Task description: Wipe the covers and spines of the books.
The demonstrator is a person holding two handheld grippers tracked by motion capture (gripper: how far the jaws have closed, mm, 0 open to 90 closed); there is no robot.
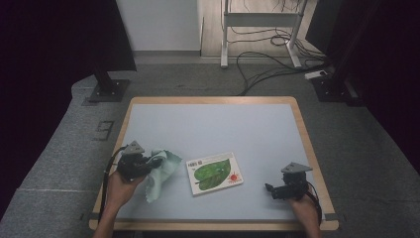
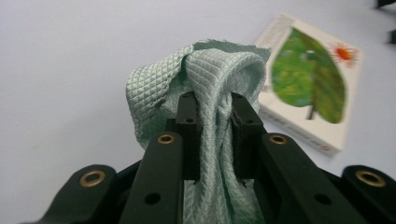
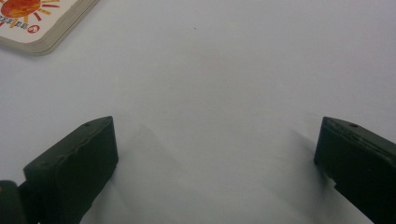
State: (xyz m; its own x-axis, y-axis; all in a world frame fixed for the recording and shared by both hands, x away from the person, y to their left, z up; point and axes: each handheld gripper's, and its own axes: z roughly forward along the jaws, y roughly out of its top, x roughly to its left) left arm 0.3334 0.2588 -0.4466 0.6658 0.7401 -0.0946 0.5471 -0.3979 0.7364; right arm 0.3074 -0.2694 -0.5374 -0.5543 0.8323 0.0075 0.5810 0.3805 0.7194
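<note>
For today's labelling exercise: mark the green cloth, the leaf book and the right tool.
green cloth (image 2: pixel 215 74), left gripper view, on its bunched fold.
leaf book (image 1: pixel 214 173), high view, on the cover's leaf.
right tool (image 1: pixel 270 188), high view, between its tips.

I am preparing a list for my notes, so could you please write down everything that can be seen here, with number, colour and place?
cloth: one, pale green, quilted, hanging from the left gripper, lower end on the table's left part
picture book: one, white cover with a green leaf and a red sun, flat at the table's middle front
table: one, light grey top with wooden edge
desk frame: one, white, on the floor behind
cables: several, black, on the floor behind
left gripper: one, black, fingers shut on the cloth
right gripper: one, black, fingers wide apart, holding nothing, at the table's right front
hands: two, at the table's front edge
</note>
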